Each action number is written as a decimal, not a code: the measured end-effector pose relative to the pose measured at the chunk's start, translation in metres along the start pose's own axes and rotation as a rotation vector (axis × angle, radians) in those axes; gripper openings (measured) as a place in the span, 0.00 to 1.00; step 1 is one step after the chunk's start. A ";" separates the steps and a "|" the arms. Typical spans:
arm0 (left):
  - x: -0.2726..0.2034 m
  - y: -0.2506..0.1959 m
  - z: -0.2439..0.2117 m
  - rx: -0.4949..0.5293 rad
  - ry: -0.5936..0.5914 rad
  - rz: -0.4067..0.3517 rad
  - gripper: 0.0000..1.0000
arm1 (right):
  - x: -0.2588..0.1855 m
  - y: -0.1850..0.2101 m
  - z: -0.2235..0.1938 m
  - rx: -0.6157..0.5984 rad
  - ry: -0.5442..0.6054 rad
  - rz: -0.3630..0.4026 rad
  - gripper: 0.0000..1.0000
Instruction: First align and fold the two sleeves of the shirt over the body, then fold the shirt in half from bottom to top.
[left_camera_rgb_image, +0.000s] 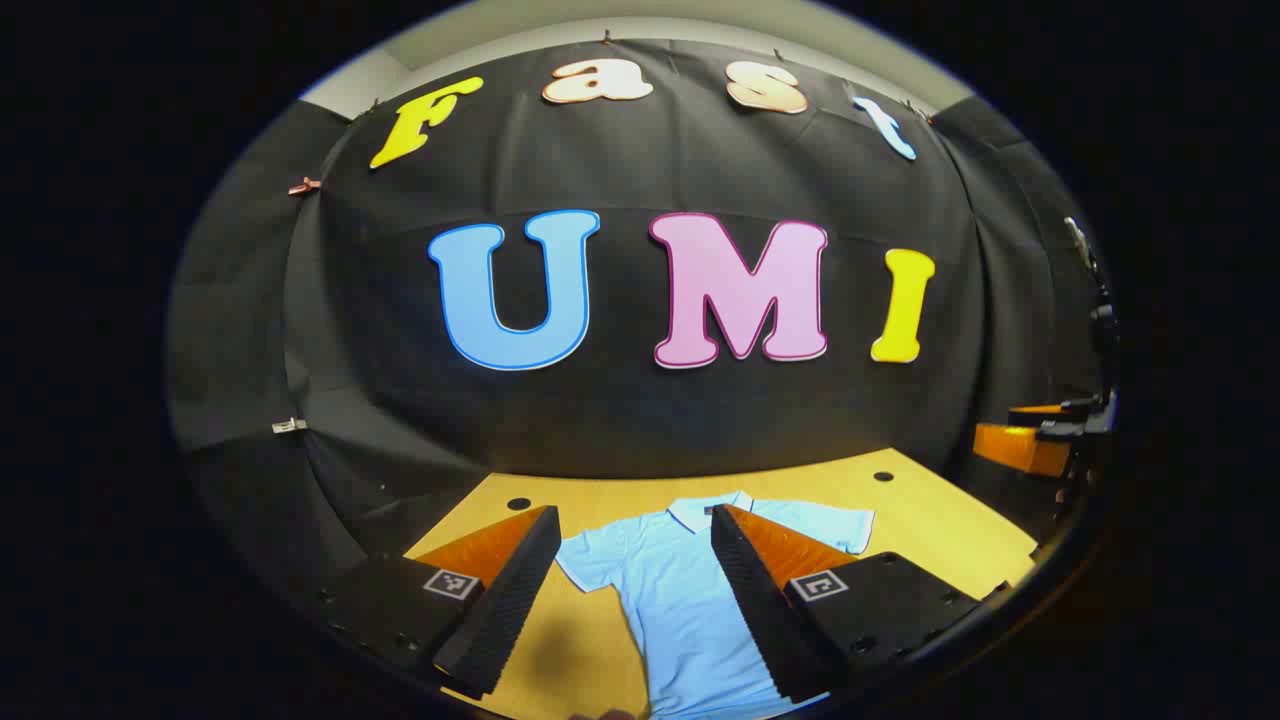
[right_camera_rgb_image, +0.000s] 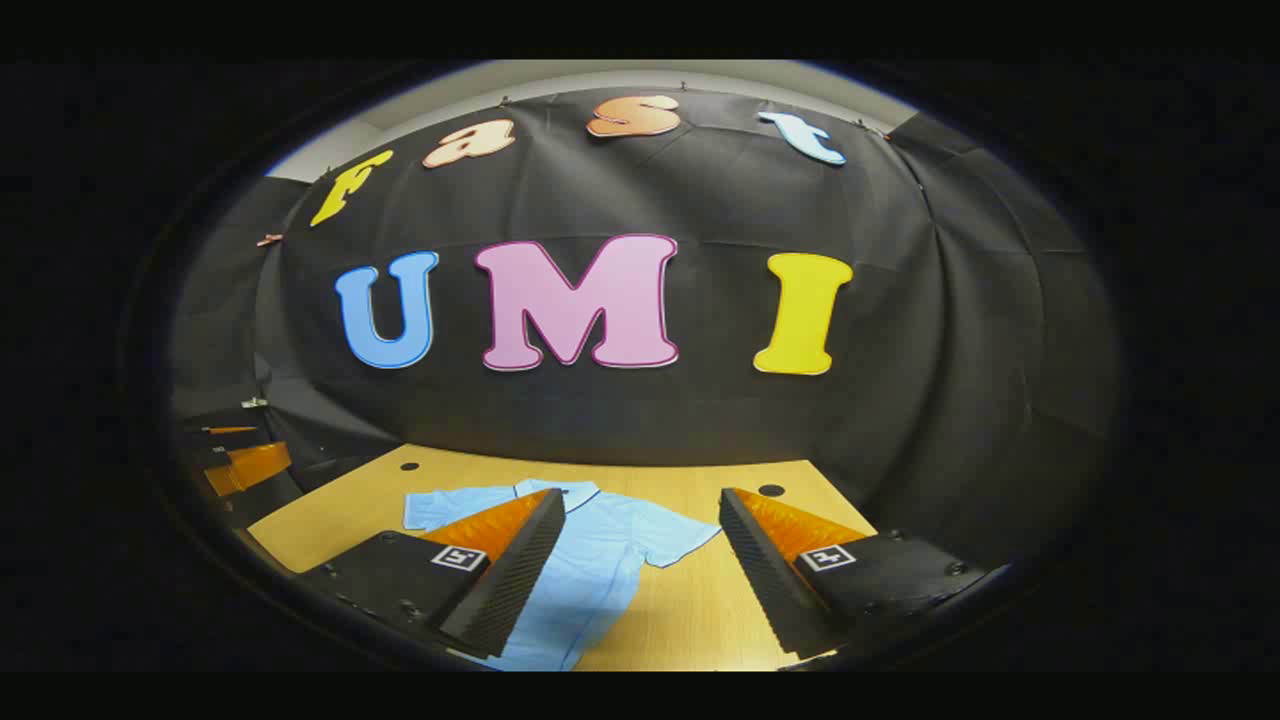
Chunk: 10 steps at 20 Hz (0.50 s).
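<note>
A light blue polo shirt (left_camera_rgb_image: 680, 590) lies flat on the wooden table (left_camera_rgb_image: 930, 520), collar toward the far wall and both short sleeves spread out. My left gripper (left_camera_rgb_image: 635, 535) hovers open above its chest, one finger over the left sleeve side and one over the right half. In the right gripper view the shirt (right_camera_rgb_image: 590, 560) lies to the left. My right gripper (right_camera_rgb_image: 640, 515) is open above its right sleeve (right_camera_rgb_image: 680, 540), nothing between the fingers. The right gripper (left_camera_rgb_image: 1040, 430) shows at the right edge of the left gripper view, and the left gripper (right_camera_rgb_image: 235, 455) at the left edge of the right gripper view.
The table top (right_camera_rgb_image: 690, 610) has small round holes near its far corners (left_camera_rgb_image: 518, 503) (right_camera_rgb_image: 771, 490). The black cloth wall stands close behind the table's far edge. Bare wood lies to the right of the shirt.
</note>
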<state>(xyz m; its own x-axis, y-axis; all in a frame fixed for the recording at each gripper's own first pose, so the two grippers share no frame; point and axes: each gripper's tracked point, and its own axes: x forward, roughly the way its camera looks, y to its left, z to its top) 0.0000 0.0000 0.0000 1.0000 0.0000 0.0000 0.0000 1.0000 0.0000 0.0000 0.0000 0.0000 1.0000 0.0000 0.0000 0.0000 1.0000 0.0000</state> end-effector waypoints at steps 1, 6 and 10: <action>-0.001 0.002 0.000 0.006 0.001 -0.001 0.97 | -0.001 0.000 0.000 0.004 -0.001 -0.007 0.97; -0.011 0.010 0.003 -0.019 -0.026 -0.012 0.96 | -0.010 0.002 0.007 -0.013 -0.014 -0.020 0.97; -0.024 0.017 0.012 -0.030 -0.063 -0.011 0.97 | -0.023 0.005 0.012 -0.008 -0.014 -0.031 0.97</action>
<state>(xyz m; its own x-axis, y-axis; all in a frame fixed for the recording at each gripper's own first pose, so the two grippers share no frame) -0.0235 0.0174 0.0124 0.9980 -0.0096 0.0630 0.0115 0.9995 -0.0296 -0.0228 0.0055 0.0118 0.9994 -0.0306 0.0142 0.0307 0.9995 -0.0076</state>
